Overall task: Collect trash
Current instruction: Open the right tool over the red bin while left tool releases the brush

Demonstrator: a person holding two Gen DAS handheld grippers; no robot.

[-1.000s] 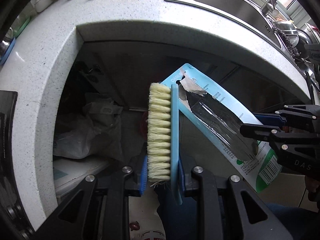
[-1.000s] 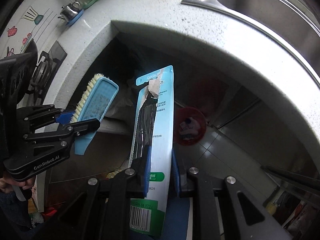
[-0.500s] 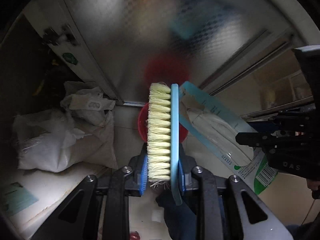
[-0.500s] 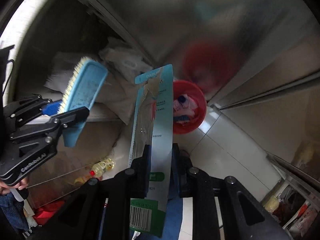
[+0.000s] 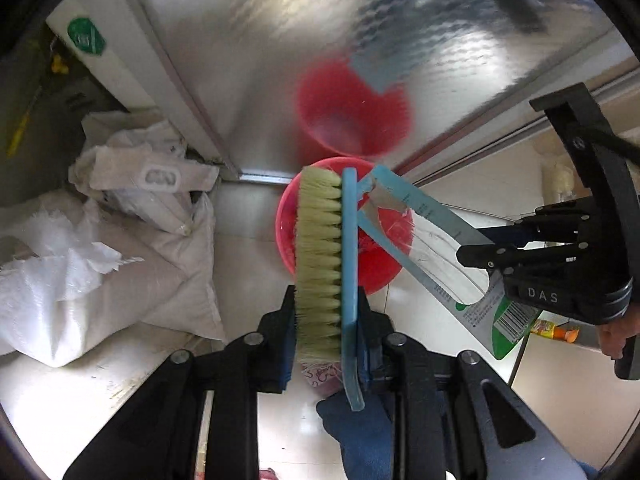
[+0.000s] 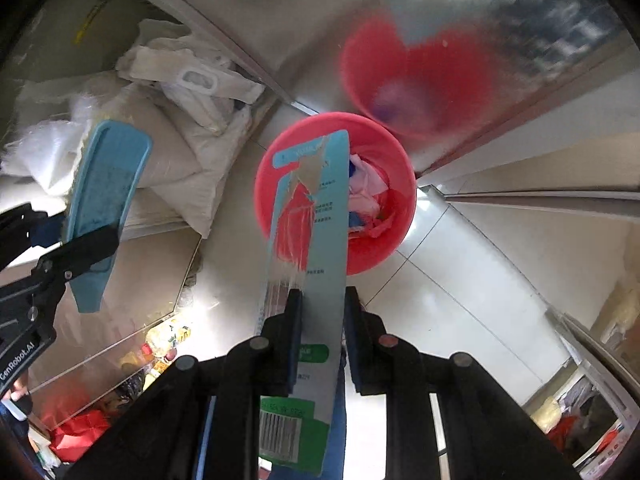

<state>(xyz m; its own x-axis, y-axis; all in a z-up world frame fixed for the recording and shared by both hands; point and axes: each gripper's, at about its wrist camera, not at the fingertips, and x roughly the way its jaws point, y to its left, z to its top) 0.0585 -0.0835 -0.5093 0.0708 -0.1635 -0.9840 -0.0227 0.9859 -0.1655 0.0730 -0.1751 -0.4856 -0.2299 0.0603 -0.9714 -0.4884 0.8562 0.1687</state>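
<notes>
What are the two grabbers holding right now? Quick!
Left gripper: closed on the blue scrub brush.
Right gripper: closed on the torn brush packaging, over the red bin.

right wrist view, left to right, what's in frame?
left gripper holding the brush → white sacks → torn package in the right gripper, in front of the red bin
</notes>
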